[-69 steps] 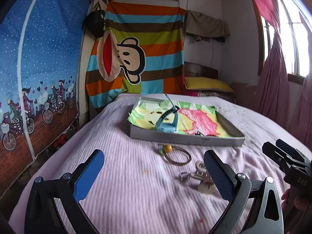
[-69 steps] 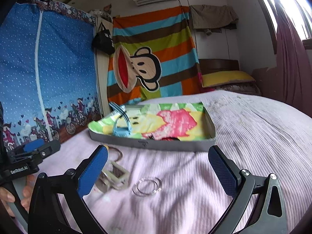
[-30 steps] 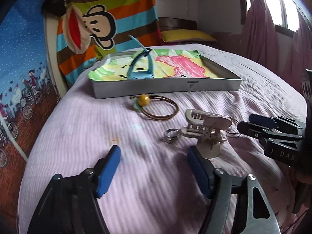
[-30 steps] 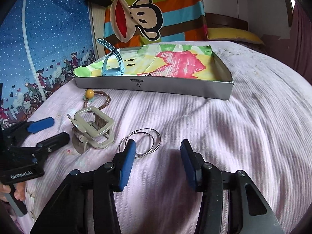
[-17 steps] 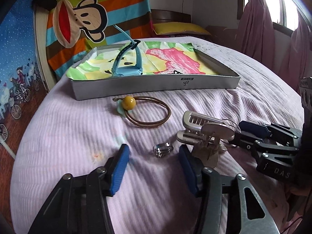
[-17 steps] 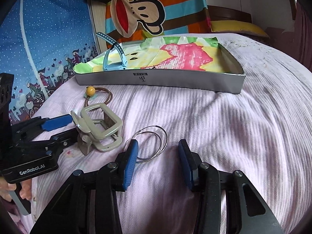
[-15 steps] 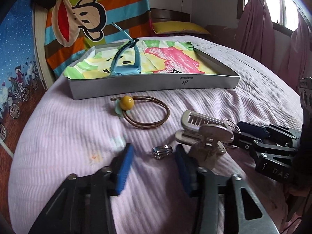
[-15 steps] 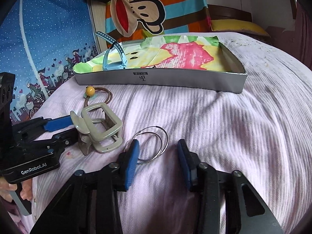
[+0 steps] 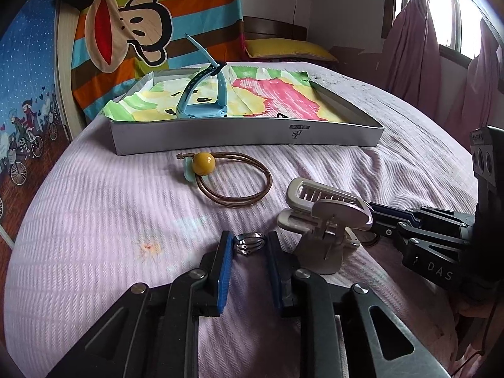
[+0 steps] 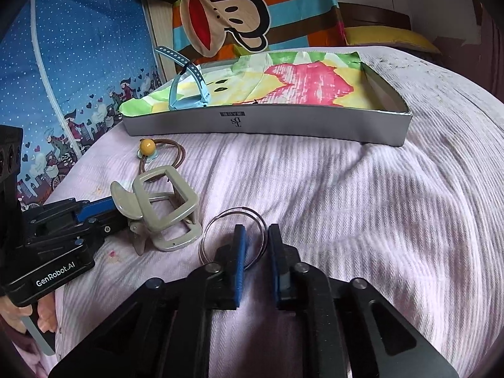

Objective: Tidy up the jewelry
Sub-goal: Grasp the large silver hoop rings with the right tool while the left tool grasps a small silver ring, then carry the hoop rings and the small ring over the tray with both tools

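**Blue pads close in on ring and hoops**

Blue-padded fingers of the left gripper stand narrowly apart with a small silver ring lying between their tips on the pink bedspread. The pads sit just beside the ring on either side; whether they press it cannot be told. Just right of the fingers stands a beige hair clip, tipped up on its handles.

The right gripper has its jaws nearly together. Its left pad lies inside the thin wire hoops, its right one just outside, so the hoops' near-right edge passes between the two fingers. Contact is not clear here either. The hoops lie flat on the bedspread, close to the hair clip.

Farther off, a brown hair tie with a yellow bead rests on the bedspread, between the clip and a shallow grey tray. The tray is lined with a bright painted sheet and holds a light blue watch, its strap arching upward near the left end.
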A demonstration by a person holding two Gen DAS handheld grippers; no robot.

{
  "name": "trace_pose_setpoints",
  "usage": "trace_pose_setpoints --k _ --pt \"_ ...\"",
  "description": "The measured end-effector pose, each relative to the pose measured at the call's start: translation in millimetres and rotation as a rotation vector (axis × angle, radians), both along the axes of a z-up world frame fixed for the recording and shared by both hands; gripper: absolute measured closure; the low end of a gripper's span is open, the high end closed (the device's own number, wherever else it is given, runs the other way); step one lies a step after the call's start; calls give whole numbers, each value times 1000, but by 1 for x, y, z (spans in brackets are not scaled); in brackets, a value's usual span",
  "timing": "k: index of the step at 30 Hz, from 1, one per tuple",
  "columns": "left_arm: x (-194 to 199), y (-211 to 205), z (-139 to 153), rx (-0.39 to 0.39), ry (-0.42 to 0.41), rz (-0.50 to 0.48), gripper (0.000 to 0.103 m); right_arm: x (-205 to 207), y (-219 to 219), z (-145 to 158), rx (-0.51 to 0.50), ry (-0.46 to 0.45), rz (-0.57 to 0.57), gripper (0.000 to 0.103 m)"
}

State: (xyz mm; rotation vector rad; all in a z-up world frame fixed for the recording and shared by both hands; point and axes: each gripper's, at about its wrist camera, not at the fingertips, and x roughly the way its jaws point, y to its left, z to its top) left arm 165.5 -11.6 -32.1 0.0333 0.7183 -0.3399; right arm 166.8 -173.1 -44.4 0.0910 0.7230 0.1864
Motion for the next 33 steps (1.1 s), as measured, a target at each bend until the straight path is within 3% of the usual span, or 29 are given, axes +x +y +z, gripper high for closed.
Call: trace_pose_setpoints --k 4,11,19,33 --pt "-1 1 0 -3 -3 1 83 -2 1 1 -4 -14 -4 98" --pt "-4 1 1 -3 -20 7 83 -9 6 5 -43 -56 -14 99" --pt "-12 6 5 -33 -64 17 83 -20 -5 14 -11 -125 -63 99" --pt "-15 16 14 -92 -71 20 83 -20 -16 22 49 -156 -89 99"
